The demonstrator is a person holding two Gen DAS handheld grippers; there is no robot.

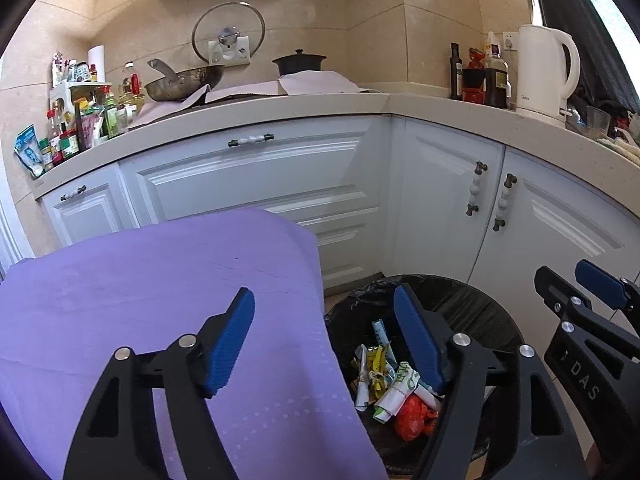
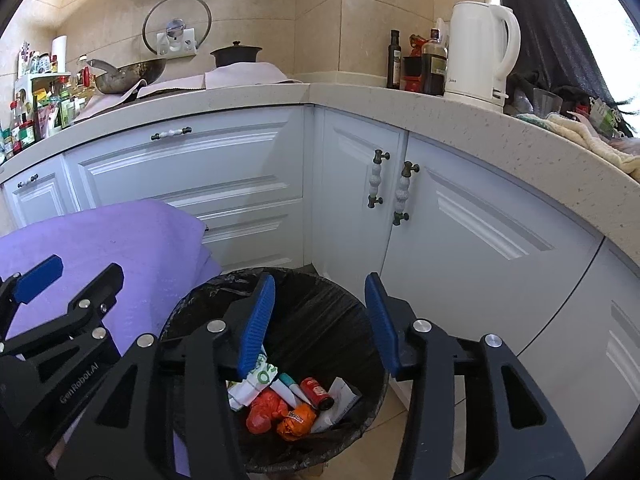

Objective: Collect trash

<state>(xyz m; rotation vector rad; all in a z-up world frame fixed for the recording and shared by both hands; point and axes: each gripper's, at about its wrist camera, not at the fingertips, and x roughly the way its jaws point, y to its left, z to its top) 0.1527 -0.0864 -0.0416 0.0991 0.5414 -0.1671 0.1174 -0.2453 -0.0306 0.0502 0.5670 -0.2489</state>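
Note:
A black-lined trash bin (image 2: 320, 304) stands on the floor by the white cabinets; it also shows in the left wrist view (image 1: 472, 304). Inside lie crumpled wrappers (image 1: 384, 376), a red bag (image 2: 262, 414), an orange wrapper (image 2: 298, 420) and a small red can (image 2: 316, 392). My left gripper (image 1: 324, 340) is open and empty, straddling the edge of the purple-covered table (image 1: 160, 300) and the bin. My right gripper (image 2: 320, 320) is open and empty above the bin. Each gripper shows in the other's view: the right gripper (image 1: 576, 292) and the left gripper (image 2: 72, 276).
The purple cloth (image 2: 120, 240) hangs beside the bin. White cabinet doors with handles (image 2: 376, 178) stand behind it. The counter holds a white kettle (image 2: 480, 52), bottles (image 2: 434, 62), a wok (image 1: 184, 82), a black pot (image 1: 298, 62) and condiment jars (image 1: 80, 128).

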